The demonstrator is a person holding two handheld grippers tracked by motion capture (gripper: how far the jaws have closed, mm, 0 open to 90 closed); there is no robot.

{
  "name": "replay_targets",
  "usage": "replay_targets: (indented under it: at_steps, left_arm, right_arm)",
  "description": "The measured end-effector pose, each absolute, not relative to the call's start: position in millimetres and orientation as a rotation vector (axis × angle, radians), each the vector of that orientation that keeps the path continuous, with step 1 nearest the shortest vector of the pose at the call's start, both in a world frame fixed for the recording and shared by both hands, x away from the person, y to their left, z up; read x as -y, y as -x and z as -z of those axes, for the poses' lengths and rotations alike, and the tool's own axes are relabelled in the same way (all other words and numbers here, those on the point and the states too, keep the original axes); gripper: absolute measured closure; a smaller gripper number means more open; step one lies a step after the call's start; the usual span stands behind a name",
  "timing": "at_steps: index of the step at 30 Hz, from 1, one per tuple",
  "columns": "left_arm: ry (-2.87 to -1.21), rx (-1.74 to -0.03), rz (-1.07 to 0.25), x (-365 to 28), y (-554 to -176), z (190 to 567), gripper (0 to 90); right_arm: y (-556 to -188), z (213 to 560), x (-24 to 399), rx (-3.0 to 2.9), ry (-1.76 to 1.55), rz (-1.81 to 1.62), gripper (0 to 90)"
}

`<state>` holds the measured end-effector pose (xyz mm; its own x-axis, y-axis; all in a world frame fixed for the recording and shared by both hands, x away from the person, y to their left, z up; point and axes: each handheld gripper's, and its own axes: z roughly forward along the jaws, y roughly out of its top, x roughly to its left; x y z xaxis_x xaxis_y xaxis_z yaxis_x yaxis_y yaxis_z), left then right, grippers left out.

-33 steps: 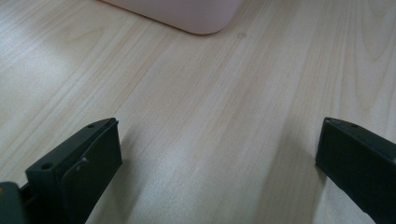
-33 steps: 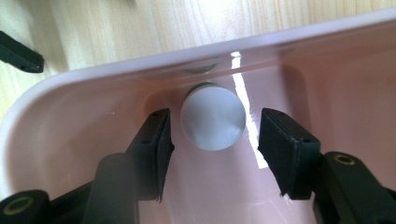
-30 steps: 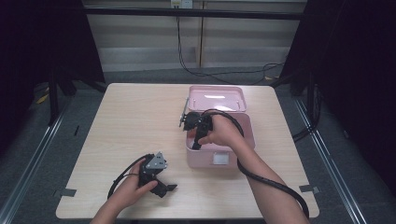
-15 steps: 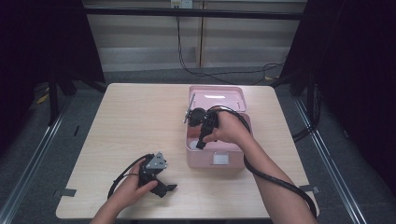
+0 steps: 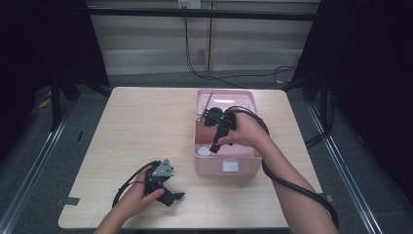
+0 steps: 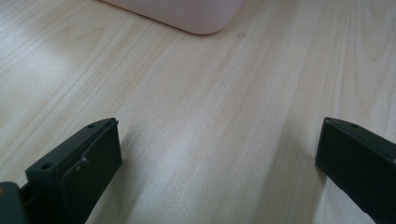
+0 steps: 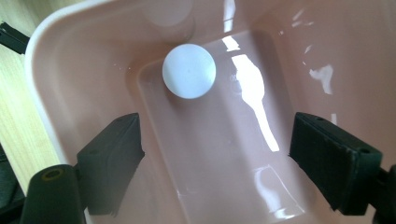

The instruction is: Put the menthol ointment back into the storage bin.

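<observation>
The surface [image 5: 136,131] is a light wood-grain top. A pink box [image 5: 224,168] stands right of its centre, reaching toward the far edge, with its lid [image 5: 225,100] open and lying back on the far side. A white square label sits on the box's near wall.

The right tool [image 5: 214,146] is held by the right hand [image 5: 246,131] and points down into the box, toward its near-left inside corner. A cable trails from it along the forearm. The left tool [image 5: 175,196] lies on the surface near the near edge, left of the box, under the left hand [image 5: 136,197]; a grey three-cornered plate sits on top of it.

The high view shows a small ball [image 5: 204,151] as a white spot at the box's near-left inside corner. The right gripper view resolves it: the ball [image 7: 188,70] is round, white, and rests on the glossy box floor [image 7: 233,154] against the wall, beyond the jaws and apart from both. The right tool [image 7: 217,163] is spread wide and holds nothing.

The left gripper view shows the left tool [image 6: 217,158] spread wide over bare surface [image 6: 196,102], gripping nothing, with a corner of the box [image 6: 187,14] ahead.
</observation>
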<state>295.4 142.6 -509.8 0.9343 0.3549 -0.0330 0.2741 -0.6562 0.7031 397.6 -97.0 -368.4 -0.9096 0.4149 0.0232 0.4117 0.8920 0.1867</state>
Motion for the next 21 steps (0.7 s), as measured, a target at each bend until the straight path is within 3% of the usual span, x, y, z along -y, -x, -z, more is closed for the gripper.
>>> replay_targets:
  at_steps: [21]
  left_arm:
    - [-2.323,-0.444,-0.139,-142.5,-295.2,509.8,0.0]
  right_arm:
    - [-391.9,334.3,135.1,-3.014,-0.745,-0.338,17.2]
